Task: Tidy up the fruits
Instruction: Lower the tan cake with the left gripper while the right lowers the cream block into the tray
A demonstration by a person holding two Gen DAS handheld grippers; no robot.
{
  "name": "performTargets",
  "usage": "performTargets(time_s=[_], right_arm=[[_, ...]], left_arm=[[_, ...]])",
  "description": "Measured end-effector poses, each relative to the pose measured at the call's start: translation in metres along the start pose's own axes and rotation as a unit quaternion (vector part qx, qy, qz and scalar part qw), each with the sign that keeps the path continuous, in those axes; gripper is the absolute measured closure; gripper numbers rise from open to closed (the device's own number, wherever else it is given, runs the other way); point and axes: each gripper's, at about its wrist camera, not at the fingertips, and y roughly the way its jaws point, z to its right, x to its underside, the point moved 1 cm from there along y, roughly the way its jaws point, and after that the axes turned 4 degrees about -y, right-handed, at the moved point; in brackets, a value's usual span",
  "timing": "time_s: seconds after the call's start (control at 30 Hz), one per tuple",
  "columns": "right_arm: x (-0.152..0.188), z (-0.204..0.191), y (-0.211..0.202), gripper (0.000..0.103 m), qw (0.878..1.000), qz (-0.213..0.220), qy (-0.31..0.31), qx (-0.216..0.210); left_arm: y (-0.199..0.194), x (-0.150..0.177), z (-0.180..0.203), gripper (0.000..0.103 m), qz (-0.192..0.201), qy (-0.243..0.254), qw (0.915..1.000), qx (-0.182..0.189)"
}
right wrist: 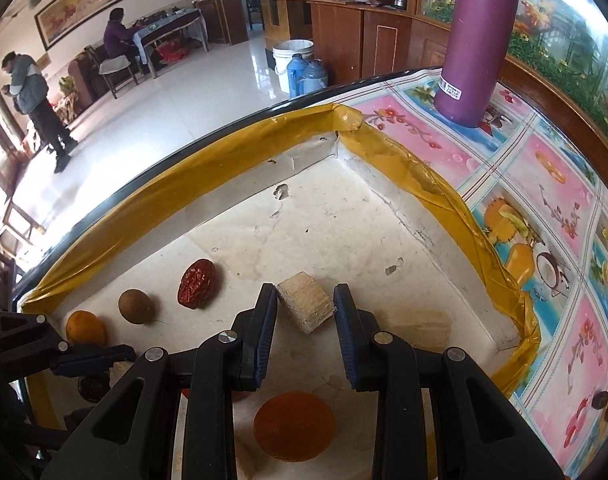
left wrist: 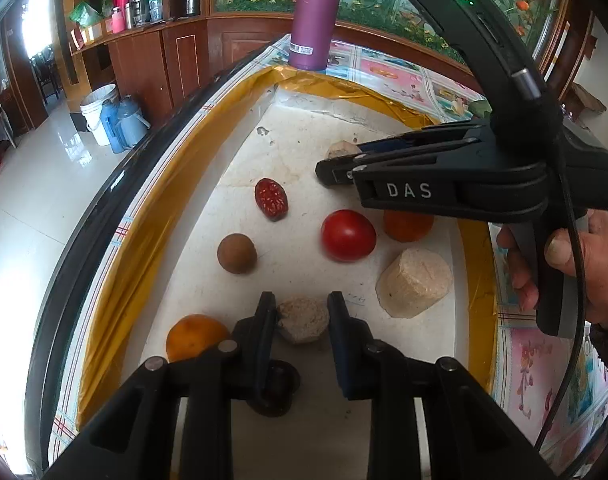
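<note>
The fruits lie in a shallow white tray (left wrist: 304, 128) rimmed with gold tape, which sits on a table covered by a fruit-patterned cloth (right wrist: 543, 200). In the left wrist view a red date (left wrist: 271, 199) lies with its long axis running away from the camera, tilted slightly leftward; near it sit one brown round fruit (left wrist: 236, 253) and one red tomato (left wrist: 347, 235). Two oranges show here: one (left wrist: 194, 336) just left of the left gripper (left wrist: 302, 322), another (left wrist: 407, 226) partly hidden under the right gripper (left wrist: 335, 170). Three pale cut chunks are counted: a large cylinder (left wrist: 415, 282) tipped on its side, a rough piece (left wrist: 302, 320) between the left fingers, and a small one (left wrist: 343, 148) beyond the right gripper's tip.

Only the left view shows the tomato and the big cylinder; only the right wrist view shows the far tray corner and people in the room. A second dark date (left wrist: 276, 392) lies under the left gripper.

The left gripper's jaws stand apart around the rough piece; whether they touch it I cannot tell. The right gripper (right wrist: 305, 308) is likewise spread, a pale block (right wrist: 305, 306) between its fingers, seemingly just touched. A purple bottle (right wrist: 477, 40) stands upright on the cloth beyond the tray.
</note>
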Motion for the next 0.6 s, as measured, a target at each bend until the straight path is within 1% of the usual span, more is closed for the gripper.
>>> performTargets(time_s=[0.13, 0.2, 0.37, 0.43, 0.57, 0.6], right_arm=[[0.0, 0.001, 0.002, 0.069, 1.0, -0.001, 0.001, 0.001], [0.001, -0.002, 0.002, 0.069, 1.0, -0.003, -0.003, 0.007], [0.006, -0.005, -0.005, 0.069, 1.0, -0.004, -0.003, 0.016], [0.009, -0.005, -0.011, 0.069, 1.0, 0.0, 0.001, 0.019], [0.017, -0.007, -0.024, 0.069, 1.0, 0.006, 0.007, 0.025], [0.019, -0.007, -0.028, 0.069, 1.0, 0.008, 0.009, 0.026]], left_arm=[[0.0, 0.0, 0.002, 0.07, 0.001, 0.002, 1.0, 0.0], [-0.001, 0.001, 0.002, 0.064, -0.001, 0.0, 1.0, 0.0], [-0.005, 0.006, 0.002, 0.064, -0.001, 0.001, 1.0, -0.002], [-0.008, 0.008, 0.002, 0.062, 0.001, -0.001, 1.0, -0.003], [-0.016, 0.011, 0.0, 0.048, 0.012, -0.007, 0.9999, -0.01], [-0.018, 0.011, 0.0, 0.046, 0.014, -0.007, 0.9998, -0.013]])
